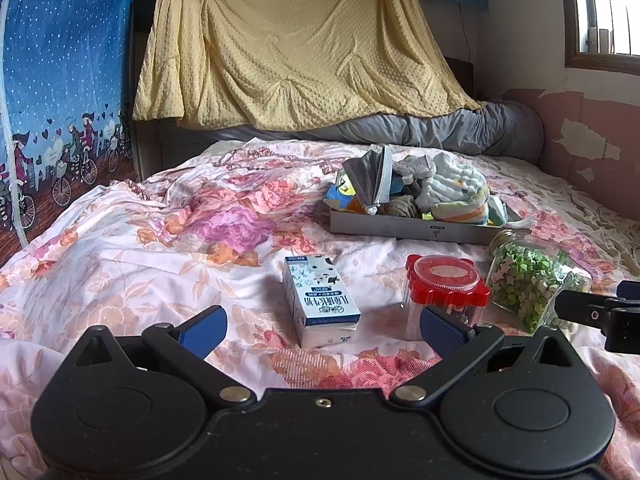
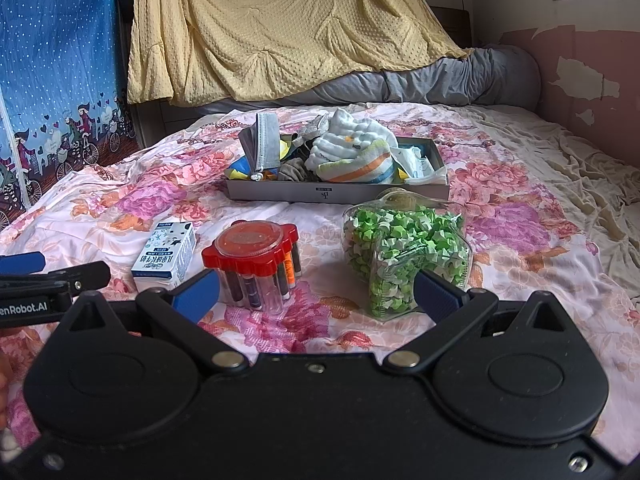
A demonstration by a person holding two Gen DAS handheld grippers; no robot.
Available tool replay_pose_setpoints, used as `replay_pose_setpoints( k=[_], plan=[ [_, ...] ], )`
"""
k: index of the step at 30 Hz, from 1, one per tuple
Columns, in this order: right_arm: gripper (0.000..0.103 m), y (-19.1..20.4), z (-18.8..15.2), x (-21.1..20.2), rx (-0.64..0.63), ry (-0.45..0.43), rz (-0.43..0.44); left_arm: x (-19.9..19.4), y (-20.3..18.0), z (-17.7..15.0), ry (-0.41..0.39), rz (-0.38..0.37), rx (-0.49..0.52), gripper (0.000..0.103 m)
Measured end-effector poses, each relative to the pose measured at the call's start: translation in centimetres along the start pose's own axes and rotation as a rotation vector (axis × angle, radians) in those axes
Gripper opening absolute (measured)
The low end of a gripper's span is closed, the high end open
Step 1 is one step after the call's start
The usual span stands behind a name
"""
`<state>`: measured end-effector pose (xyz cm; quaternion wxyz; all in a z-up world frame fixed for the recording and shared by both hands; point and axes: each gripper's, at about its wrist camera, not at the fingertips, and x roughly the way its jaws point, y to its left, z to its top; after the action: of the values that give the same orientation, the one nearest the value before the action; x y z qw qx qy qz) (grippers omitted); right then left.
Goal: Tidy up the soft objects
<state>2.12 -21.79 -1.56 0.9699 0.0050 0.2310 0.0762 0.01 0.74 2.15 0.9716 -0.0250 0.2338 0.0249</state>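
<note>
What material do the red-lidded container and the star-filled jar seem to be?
The red-lidded container looks like plastic: glossy red lid, clear walls showing thread spools inside. The star-filled jar seems to be glass or clear plastic: transparent, with bright reflections; I cannot tell which.

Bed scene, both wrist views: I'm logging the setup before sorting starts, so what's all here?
Shallow grey cardboard tray: one, mid-bed, piled with soft items.
White quilted cloth with orange and blue stripes: one, in the tray.
Grey pleated face mask: one, at the tray's left end.
Blue-and-white milk carton: one, lying on the floral sheet, front left.
Red-lidded clear holder of thread tubes: one, upright, front centre.
Clear jar of green and white paper stars: one, lying front right.
Yellow dotted blanket: one, hung behind.
Left claw: blue-padded, open.
Right claw: blue-padded, open.
</note>
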Motion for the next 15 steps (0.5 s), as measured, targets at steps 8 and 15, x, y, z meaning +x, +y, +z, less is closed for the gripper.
replay_pose_setpoints(
  k=[8,15],
  plan=[
    [0.103,-0.01,0.0,-0.01,0.0,0.0,0.0,0.06,0.04,-0.09,0.002,-0.003,-0.002,0.102],
    [0.103,-0.01,0.0,0.02,0.0,0.001,0.0,0.05,0.05,-0.08,0.002,-0.003,-0.002,0.102]
  ],
)
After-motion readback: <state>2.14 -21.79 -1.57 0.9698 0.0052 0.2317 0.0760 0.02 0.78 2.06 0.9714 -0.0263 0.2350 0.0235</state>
